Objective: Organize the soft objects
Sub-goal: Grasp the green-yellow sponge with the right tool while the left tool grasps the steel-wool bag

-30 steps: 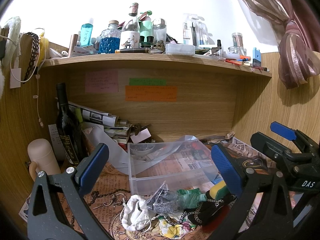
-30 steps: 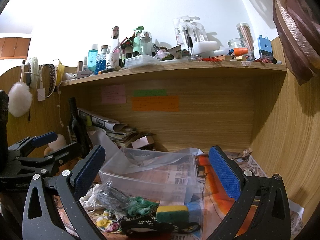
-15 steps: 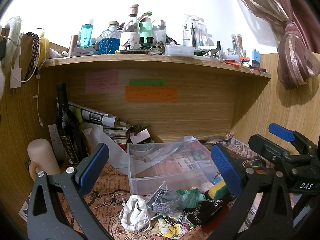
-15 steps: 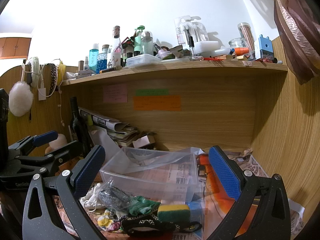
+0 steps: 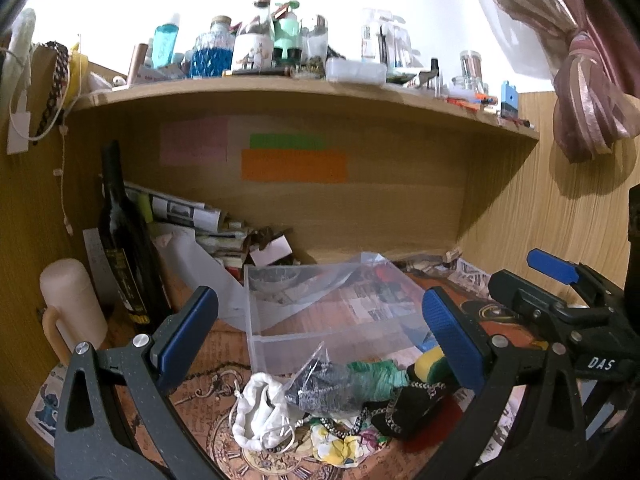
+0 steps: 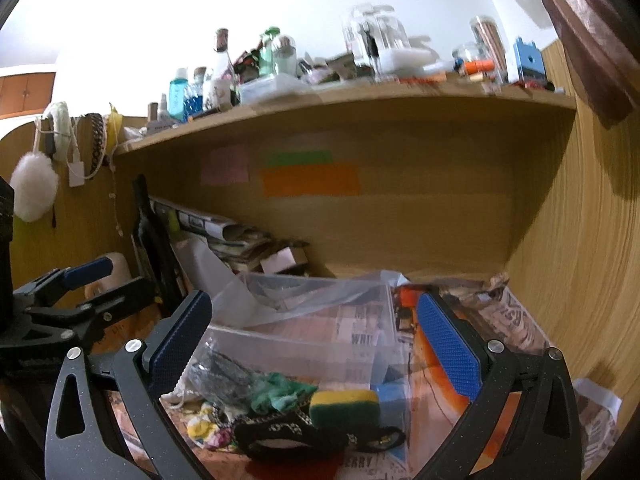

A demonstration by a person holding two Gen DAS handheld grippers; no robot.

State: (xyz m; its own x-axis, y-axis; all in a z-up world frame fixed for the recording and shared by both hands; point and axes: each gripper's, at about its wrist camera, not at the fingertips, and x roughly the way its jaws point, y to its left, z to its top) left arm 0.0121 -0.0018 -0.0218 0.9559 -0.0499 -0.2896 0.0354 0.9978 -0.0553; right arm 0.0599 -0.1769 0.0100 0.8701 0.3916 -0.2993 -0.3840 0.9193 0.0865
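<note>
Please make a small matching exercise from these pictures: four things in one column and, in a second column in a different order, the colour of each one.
Things:
1. sponge
2. bunched cloth
3. wine bottle
4. wide sticky note

Colours:
A. orange
B. white
C. yellow and green
D. dark, almost black

Pairs: 1-C, 2-B, 3-D, 4-A

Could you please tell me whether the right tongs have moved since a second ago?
Yes. The right tongs dipped downward: the orange note now sits higher in their view.
</note>
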